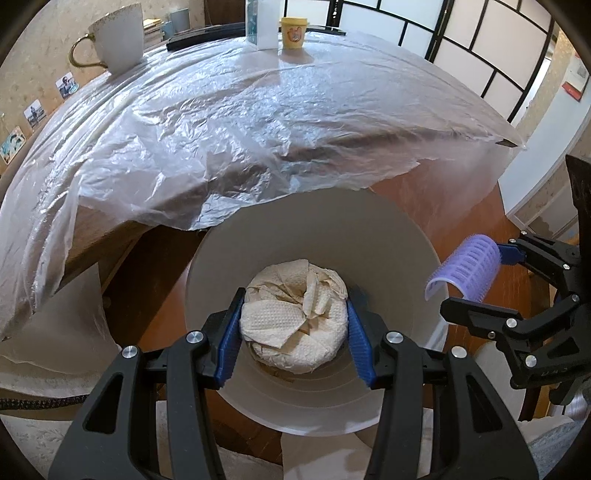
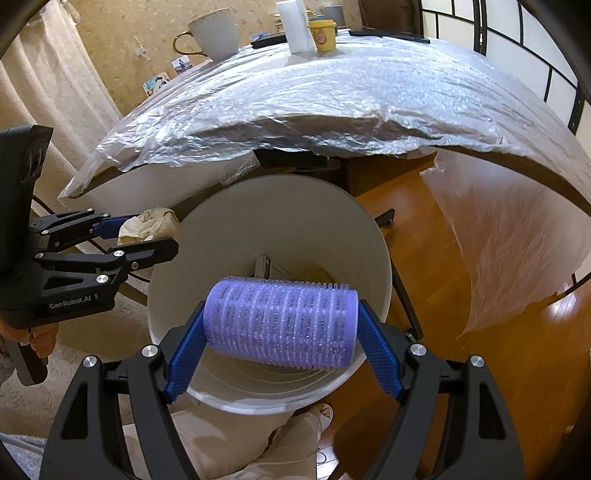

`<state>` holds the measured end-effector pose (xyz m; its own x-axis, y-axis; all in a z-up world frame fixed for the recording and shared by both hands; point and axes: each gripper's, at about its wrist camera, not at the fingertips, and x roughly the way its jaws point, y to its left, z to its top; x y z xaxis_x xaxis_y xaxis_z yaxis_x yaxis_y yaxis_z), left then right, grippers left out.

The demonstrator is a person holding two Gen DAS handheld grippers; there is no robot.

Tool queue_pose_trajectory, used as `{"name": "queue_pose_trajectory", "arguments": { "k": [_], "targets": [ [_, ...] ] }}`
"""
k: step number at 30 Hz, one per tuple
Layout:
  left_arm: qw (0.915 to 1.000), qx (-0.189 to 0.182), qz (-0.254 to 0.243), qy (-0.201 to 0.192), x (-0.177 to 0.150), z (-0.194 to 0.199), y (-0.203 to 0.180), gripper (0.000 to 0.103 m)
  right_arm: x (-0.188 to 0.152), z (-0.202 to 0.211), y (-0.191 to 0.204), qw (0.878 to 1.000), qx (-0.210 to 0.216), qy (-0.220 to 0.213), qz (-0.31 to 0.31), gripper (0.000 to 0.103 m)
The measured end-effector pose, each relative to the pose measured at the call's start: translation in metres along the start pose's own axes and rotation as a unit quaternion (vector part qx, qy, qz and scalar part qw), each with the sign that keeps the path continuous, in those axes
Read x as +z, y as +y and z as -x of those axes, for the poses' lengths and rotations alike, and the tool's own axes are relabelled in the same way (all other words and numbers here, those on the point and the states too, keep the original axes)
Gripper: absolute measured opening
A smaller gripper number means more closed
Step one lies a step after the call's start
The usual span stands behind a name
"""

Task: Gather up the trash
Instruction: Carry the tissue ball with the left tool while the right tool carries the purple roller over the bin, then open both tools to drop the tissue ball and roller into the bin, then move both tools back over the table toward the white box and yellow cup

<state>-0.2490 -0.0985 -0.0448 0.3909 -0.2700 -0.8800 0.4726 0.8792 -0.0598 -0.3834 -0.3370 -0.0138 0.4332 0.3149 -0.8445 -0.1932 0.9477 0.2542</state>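
Both loaded: left hand-held gripper (image 1: 293,326) clamps a crumpled white paper-towel wad (image 1: 293,325) between its blue pads, partway closed, over the open white plastic bin (image 1: 402,236). Right hand-held gripper (image 2: 282,326) stands wider, gripping a purple ribbed cylindrical hair roller (image 2: 280,323) by its ends above the same bin's mouth. Bin sits on the wooden floor (image 2: 461,295), tucked against the plastic-sheeted bench (image 1: 258,122); bench edge overhangs the far rim. White gold-handled mug (image 1: 118,37) and yellow tub (image 1: 293,33) stand well apart at the back.

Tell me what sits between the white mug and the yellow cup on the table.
A white carton stands between the white mug and the yellow cup, clearest in the right wrist view; a dark flat object lies there too.
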Motion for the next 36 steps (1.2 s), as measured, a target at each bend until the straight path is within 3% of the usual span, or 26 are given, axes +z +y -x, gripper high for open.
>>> {"name": "queue_pose_trajectory", "arguments": {
  "k": [20, 21, 22, 24, 30, 33, 36],
  "targets": [
    [0.9999, 0.008, -0.012, 0.004, 0.007, -0.009, 0.000, 0.051, 0.000, -0.004, 0.001, 1.000, -0.003, -0.001, -0.003, 0.076],
    [0.9998, 0.015, -0.014, -0.002, 0.007, -0.009, 0.000, 0.053, 0.000, -0.004, 0.001, 1.000, -0.005, -0.002, -0.002, 0.077],
    [0.9995, 0.024, -0.017, -0.010, 0.007, -0.007, 0.000, 0.067, 0.000, -0.003, 0.001, 1.000, -0.009, -0.009, -0.002, 0.077],
    [0.9989, 0.035, -0.019, -0.024, 0.007, -0.003, -0.002, 0.084, 0.002, 0.000, 0.001, 1.000, -0.015, -0.019, -0.002, 0.099],
    [0.9982, 0.002, 0.007, -0.059, 0.016, 0.029, 0.003, 0.085, 0.005, 0.035, 0.000, 0.997, -0.022, -0.078, 0.012, 0.099],
    [0.9934, -0.034, 0.025, -0.106, 0.030, 0.065, 0.007, 0.085, 0.015, 0.071, -0.002, 0.991, -0.041, -0.124, 0.024, 0.099],
    [0.9868, -0.031, 0.029, -0.156, 0.056, 0.095, 0.012, 0.097, 0.036, 0.100, -0.009, 0.984, -0.060, -0.168, 0.017, 0.099]
  ]
}}
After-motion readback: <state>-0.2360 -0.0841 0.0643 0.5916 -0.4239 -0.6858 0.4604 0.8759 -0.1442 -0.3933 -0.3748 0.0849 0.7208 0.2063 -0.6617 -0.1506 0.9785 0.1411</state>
